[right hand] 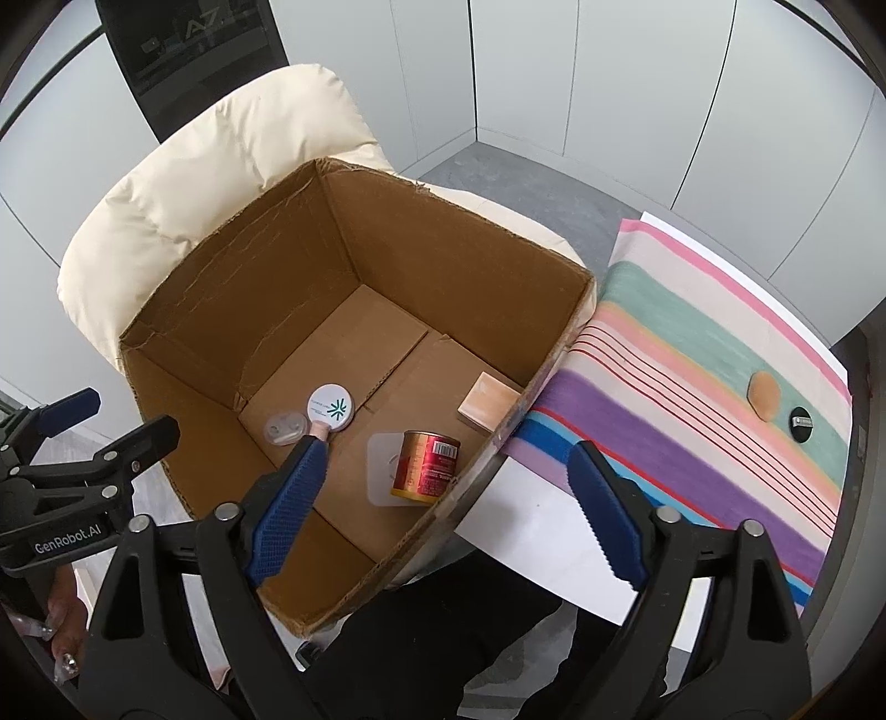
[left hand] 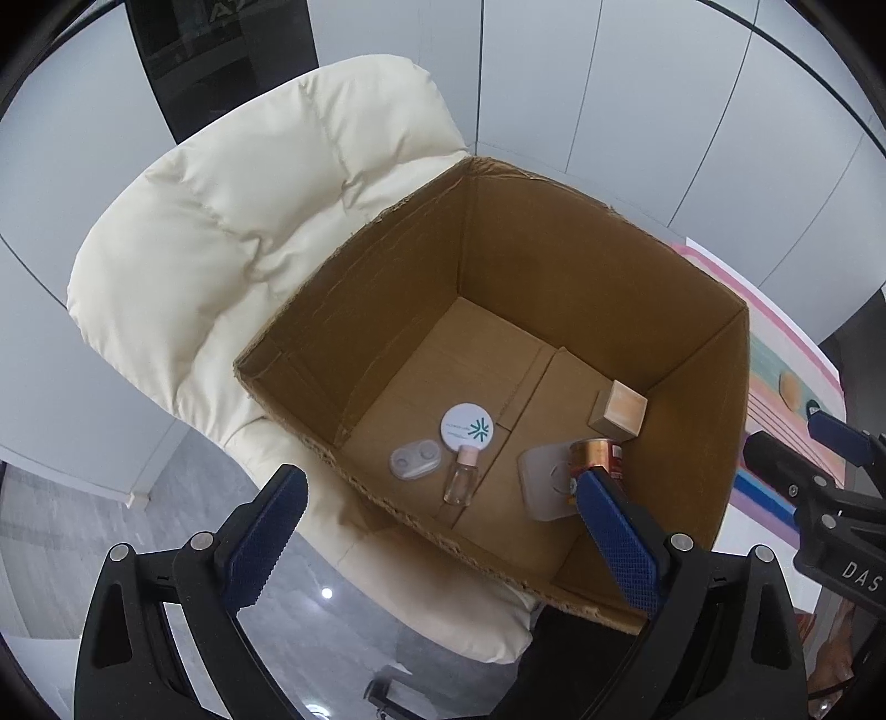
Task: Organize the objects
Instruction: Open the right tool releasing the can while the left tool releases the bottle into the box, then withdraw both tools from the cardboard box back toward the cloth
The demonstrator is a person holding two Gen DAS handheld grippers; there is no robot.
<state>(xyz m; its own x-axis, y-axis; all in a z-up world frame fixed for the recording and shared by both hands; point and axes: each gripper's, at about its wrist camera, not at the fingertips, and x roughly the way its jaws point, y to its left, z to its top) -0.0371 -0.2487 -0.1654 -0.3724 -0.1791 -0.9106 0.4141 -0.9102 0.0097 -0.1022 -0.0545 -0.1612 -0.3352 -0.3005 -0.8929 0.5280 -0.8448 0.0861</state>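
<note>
The cardboard box (right hand: pixel 232 310) is matt brown corrugated board, its cut rim rough and frayed. Inside, the can (right hand: pixel 426 465) is glossy metal with a red printed label, the small bottle (left hand: pixel 459 479) clear plastic. The chair (left hand: pixel 221 232) is smooth, softly sheened cream padding. The striped cloth (right hand: pixel 692 387) looks matt woven fabric.

A puffy cream chair (left hand: pixel 232 232) is sitting ahead and to the left of the gripper, taking up most of that side. A striped cloth (right hand: pixel 692 387) in pink, teal, purple and blue is lying off to the right. Grey wall panels (right hand: pixel 637 83) are running across the far background, and a dark screen (right hand: pixel 194 50) is showing behind the chair.
</note>
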